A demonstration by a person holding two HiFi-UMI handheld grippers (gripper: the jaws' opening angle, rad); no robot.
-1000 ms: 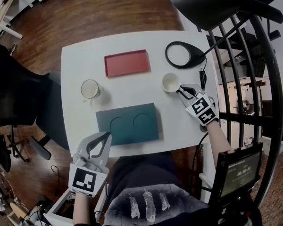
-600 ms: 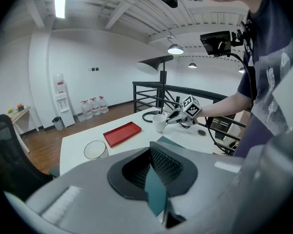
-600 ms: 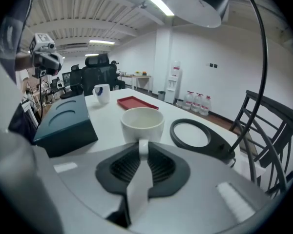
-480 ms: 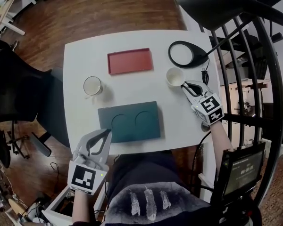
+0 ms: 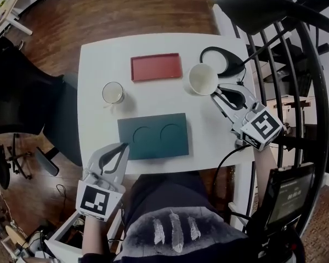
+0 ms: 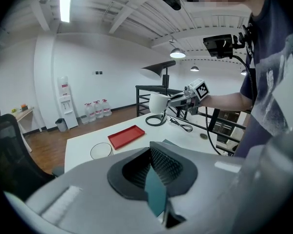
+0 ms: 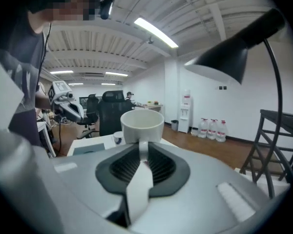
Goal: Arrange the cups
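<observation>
A: Entry, right side. State of the right tool (image 5: 215, 96)?

B: Pinching the handle of the white cup (image 5: 203, 79). The right gripper view shows the handle running down between the two pads, which are closed on it. The cup is upright with its mouth up, and it looks empty.

A: Where is the cup?

B: Held clear of the counter (image 5: 98, 64). From the head view it sits between the red tray (image 5: 156, 67) and the black lamp base (image 5: 223, 62), overlapping the base's edge.

A: Left tool (image 5: 124, 146)?

B: Pressed together, nothing gripped. In its own view a sliver of teal shows through the gap below the pads; that is the teal board (image 5: 153, 136) behind it. The tip is at the board's near left corner. I cannot tell whether it touches.

A: Other items?

B: The glass cup (image 5: 113, 92) stands upright on the counter, left of the red tray and beyond the teal board's left end, apart from both. The teal board has two round recesses side by side, both unfilled. The red tray is flat and bare, on the far side of the board.
</observation>
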